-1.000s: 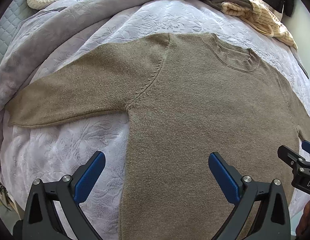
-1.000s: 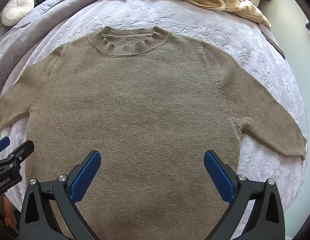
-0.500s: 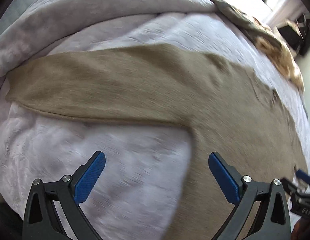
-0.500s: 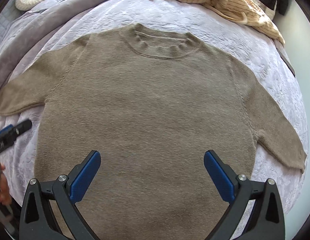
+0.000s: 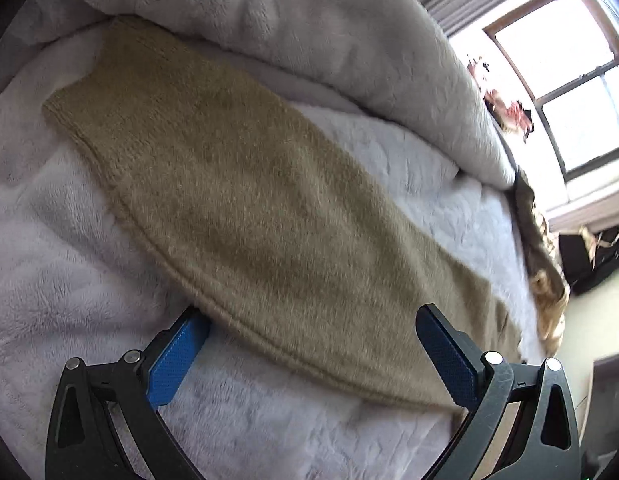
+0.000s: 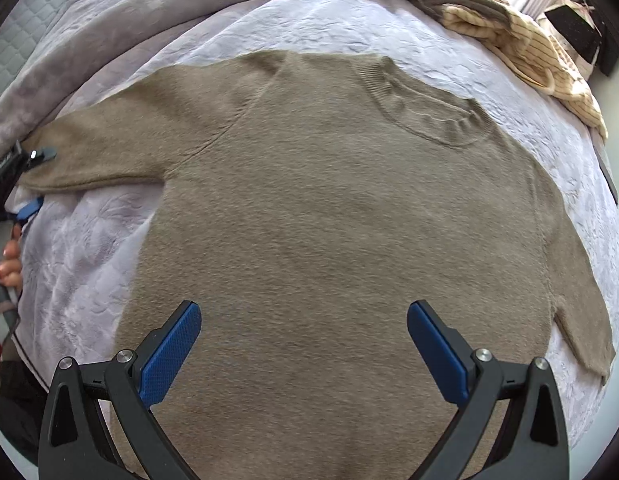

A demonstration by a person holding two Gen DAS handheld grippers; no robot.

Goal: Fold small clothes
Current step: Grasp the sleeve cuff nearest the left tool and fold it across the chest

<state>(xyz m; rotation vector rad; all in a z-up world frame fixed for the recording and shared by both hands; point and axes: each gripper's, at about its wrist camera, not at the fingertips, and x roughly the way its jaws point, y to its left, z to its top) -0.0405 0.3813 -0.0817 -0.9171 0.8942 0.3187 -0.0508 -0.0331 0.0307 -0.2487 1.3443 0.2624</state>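
Note:
An olive-brown knit sweater (image 6: 349,220) lies flat, front up, on a pale quilted bed cover (image 6: 89,248). Its left sleeve (image 5: 249,216) stretches away in the left wrist view, cuff at the far end. My left gripper (image 5: 309,344) is open and straddles the near part of that sleeve, one finger past its lower edge, the other over the cloth. It also shows in the right wrist view (image 6: 29,184) at the sleeve's cuff end. My right gripper (image 6: 303,336) is open and empty, above the sweater's lower body.
A thick pale blanket (image 5: 309,32) is heaped along the bed's far side beyond the sleeve. A pile of striped cream and grey clothes (image 6: 509,32) lies at the bed's far right corner. A window (image 5: 569,80) stands beyond the bed. The bed edge runs at the left.
My left gripper has swung left and down from the sweater's body to the left sleeve, now straddling it. My right gripper has shifted slightly right and stays open over the body.

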